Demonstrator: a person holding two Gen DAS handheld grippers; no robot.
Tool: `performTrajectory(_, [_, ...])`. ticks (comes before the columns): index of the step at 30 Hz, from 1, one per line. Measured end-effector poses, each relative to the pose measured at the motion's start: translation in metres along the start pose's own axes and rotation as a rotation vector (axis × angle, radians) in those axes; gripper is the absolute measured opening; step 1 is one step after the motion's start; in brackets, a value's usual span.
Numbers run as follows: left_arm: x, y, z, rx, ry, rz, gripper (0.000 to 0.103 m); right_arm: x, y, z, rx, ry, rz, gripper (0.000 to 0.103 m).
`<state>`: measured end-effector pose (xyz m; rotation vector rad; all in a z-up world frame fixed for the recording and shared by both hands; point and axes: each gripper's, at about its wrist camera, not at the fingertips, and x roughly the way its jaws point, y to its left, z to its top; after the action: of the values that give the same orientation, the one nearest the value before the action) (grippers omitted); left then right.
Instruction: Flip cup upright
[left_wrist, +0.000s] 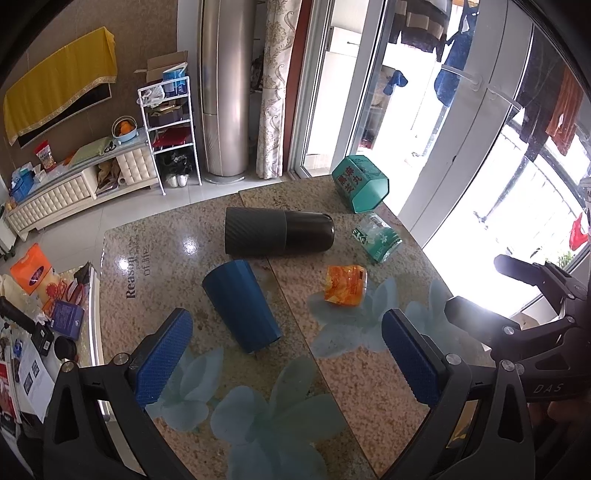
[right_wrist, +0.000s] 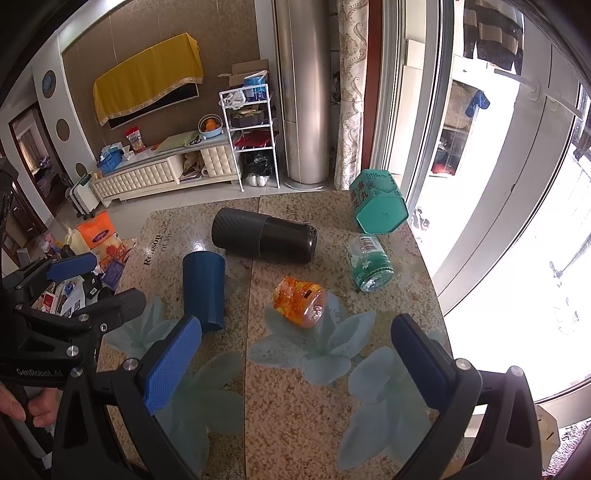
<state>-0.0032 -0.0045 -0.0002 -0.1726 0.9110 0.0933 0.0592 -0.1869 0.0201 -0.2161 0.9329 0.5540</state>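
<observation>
A dark blue ribbed cup (left_wrist: 242, 304) lies on its side on the speckled table (left_wrist: 351, 387); it also shows in the right wrist view (right_wrist: 204, 290). My left gripper (left_wrist: 284, 345) is open and empty, hovering just in front of the cup, its left blue pad (left_wrist: 162, 360) beside the cup's near end. My right gripper (right_wrist: 295, 360) is open and empty, above the table's near part, with its left pad (right_wrist: 173, 363) close to the cup's near end. The right gripper also shows at the right edge of the left wrist view (left_wrist: 524, 295).
A black tumbler (left_wrist: 279, 231) lies on its side behind the cup. An orange jar (right_wrist: 300, 301), a green can (right_wrist: 369, 264) and a teal tin (right_wrist: 378, 206) lie toppled to the right. The table edge runs along a window at the right. Clutter sits on a side table (left_wrist: 37, 314) at left.
</observation>
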Motion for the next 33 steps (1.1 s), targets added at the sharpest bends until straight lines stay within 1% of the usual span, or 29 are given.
performTrajectory(2, [0.003,0.001,-0.001,-0.005,0.007,-0.003,0.103,0.002,-0.002,0.002,0.007,0.011,0.027,0.103])
performTrajectory(9, [0.022,0.016,-0.005,-0.064,0.048,0.003,0.103,0.015,-0.011,0.021,-0.072,0.046,0.02,0.103])
performTrajectory(18, [0.041,0.026,-0.008,-0.119,0.097,0.022,0.103,0.049,-0.011,0.054,-0.307,0.098,0.06,0.103])
performTrajectory(23, [0.054,0.031,-0.009,-0.149,0.132,0.025,0.103,0.072,-0.003,0.072,-0.431,0.117,0.14,0.103])
performTrajectory(26, [0.062,0.035,-0.012,-0.175,0.15,0.034,0.103,0.095,0.009,0.078,-0.522,0.141,0.165,0.103])
performTrajectory(31, [0.075,0.041,-0.016,-0.222,0.178,0.038,0.103,0.139,0.028,0.084,-0.658,0.215,0.213,0.103])
performTrajectory(33, [0.082,0.043,-0.019,-0.237,0.191,0.042,0.103,0.155,0.034,0.087,-0.704,0.241,0.219,0.103])
